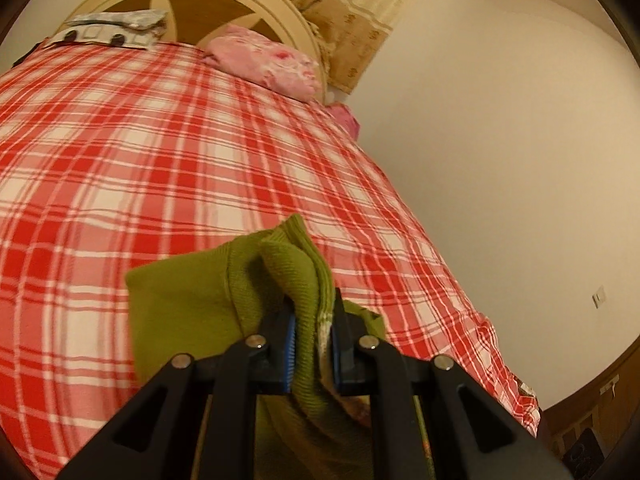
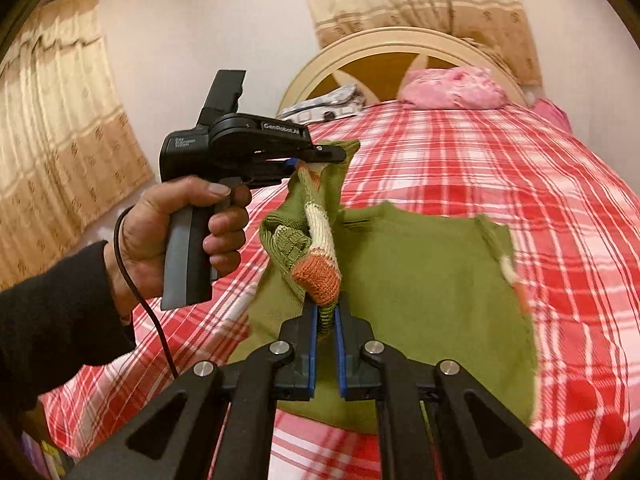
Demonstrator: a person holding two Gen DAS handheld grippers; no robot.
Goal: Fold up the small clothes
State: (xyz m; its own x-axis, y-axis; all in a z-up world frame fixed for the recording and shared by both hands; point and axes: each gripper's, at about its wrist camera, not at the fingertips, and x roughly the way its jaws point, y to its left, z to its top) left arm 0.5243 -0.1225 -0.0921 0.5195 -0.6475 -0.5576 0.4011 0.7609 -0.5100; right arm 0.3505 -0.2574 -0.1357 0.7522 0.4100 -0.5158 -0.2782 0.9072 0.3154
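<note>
A small green knit sweater point(image 2: 420, 280) with an orange and cream striped cuff point(image 2: 320, 256) hangs above the red plaid bed point(image 2: 500, 168). My right gripper point(image 2: 326, 320) is shut on a bunched part of it near the cuff. My left gripper point(image 2: 316, 160) shows in the right wrist view, held in a hand at the left, shut on the sweater's ribbed edge. In the left wrist view my left gripper point(image 1: 314, 332) is shut on green ribbed fabric point(image 1: 280, 276) that covers its fingertips, above the bed point(image 1: 160, 160).
A pink pillow point(image 2: 452, 88) and a folded patterned cloth point(image 2: 320, 106) lie by the round headboard point(image 2: 384, 46). Curtains point(image 2: 56, 120) hang on the left and behind the bed. A bare wall point(image 1: 500, 140) runs along the bed's right side.
</note>
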